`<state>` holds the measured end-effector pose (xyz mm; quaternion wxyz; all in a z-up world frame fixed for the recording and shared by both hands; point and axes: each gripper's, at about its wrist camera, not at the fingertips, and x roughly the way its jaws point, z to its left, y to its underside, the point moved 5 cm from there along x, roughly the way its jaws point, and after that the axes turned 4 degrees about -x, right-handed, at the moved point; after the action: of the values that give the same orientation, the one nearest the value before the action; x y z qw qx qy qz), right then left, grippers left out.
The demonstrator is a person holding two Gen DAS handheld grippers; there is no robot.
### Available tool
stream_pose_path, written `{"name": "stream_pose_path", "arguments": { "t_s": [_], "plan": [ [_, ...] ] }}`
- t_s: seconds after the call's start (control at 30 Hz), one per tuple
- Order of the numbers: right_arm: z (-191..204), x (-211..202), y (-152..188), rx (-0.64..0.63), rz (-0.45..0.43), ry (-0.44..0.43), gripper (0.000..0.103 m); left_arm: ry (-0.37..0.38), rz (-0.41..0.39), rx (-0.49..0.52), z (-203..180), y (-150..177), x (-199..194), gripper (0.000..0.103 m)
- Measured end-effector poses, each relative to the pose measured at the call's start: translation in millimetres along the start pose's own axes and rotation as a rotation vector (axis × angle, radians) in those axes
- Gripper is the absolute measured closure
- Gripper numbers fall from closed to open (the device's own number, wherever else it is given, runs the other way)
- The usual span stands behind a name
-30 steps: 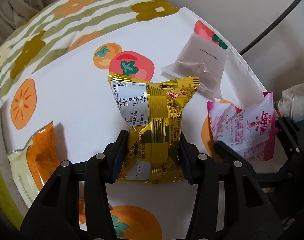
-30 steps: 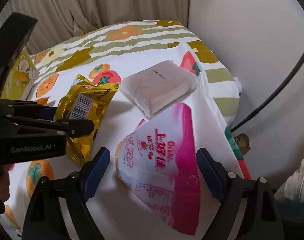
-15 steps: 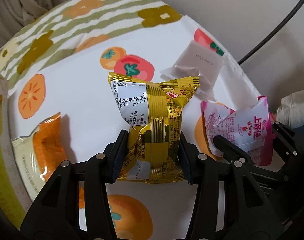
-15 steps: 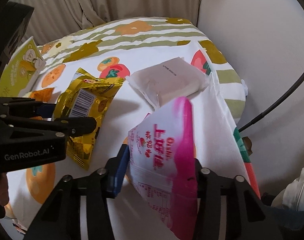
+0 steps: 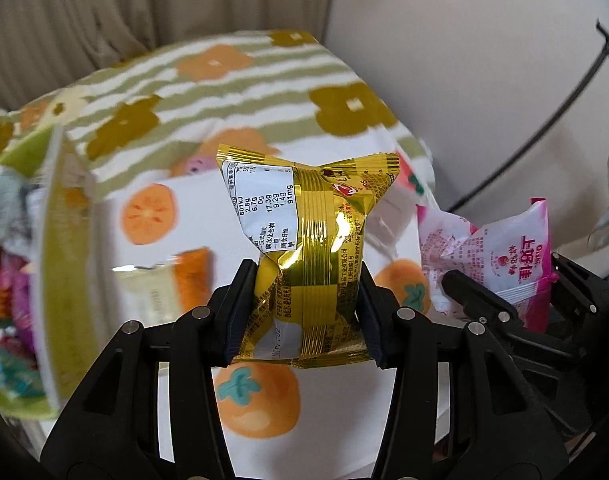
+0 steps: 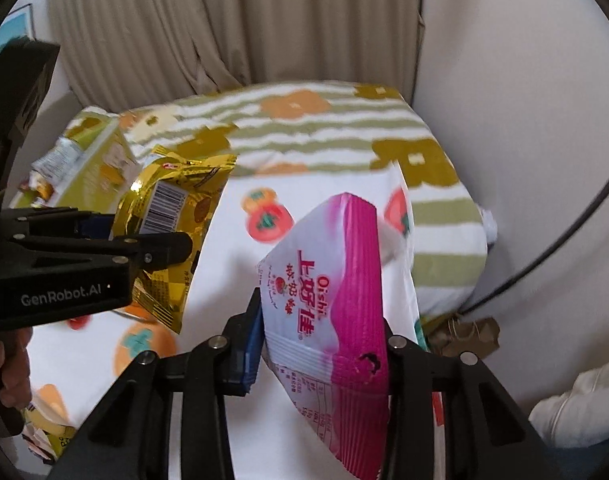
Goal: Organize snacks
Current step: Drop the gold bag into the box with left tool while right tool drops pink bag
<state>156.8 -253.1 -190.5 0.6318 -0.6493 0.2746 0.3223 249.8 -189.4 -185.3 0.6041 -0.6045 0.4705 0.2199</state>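
My left gripper [image 5: 302, 312] is shut on a gold snack packet [image 5: 308, 240] and holds it above the fruit-print tablecloth [image 5: 264, 400]. The gold snack packet also shows at the left of the right wrist view [image 6: 164, 220]. My right gripper [image 6: 320, 344] is shut on a pink and white Oishi snack bag [image 6: 332, 320], lifted off the cloth; the bag also shows at the right of the left wrist view [image 5: 500, 256]. A green box [image 5: 60, 264] holding several snacks stands at the left.
An orange and cream packet [image 5: 164, 288] lies on the cloth beside the green box [image 6: 100, 168]. A curtain [image 6: 224, 32] and a white wall [image 6: 504, 80] stand behind the table. A black cable [image 6: 544, 256] runs down at the right.
Both grippers have risen with their packets and swung left toward the green box. The right gripper closed on the pink bag and lifted it off the cloth.
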Motion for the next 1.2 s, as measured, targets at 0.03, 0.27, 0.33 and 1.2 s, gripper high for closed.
{"name": "stream_pose_path", "arguments": {
  "t_s": [0.03,0.27,0.33,1.2],
  "plan": [
    [4.4,-7.3,-6.6,-0.01,-0.015,-0.014,0.068,-0.01,-0.016,-0.013,5.6,-1.4,-10.8,0.059],
    [55.1,-43.8,-53.7,-0.102,-0.102,-0.126,0.068,-0.066,-0.126,-0.107,64.7,-8.8,-76.4,0.059],
    [75.1,-48.9,-65.0,-0.123,-0.121,-0.156,0.068,-0.084,-0.146,-0.15,94.2,-9.3,-94.5,0.059],
    [298.6,5.0,-135.4,-0.164,-0.084,-0.36,0.068,-0.201,-0.05,-0.315,354.1,11.1,-116.2,0.006]
  ]
}}
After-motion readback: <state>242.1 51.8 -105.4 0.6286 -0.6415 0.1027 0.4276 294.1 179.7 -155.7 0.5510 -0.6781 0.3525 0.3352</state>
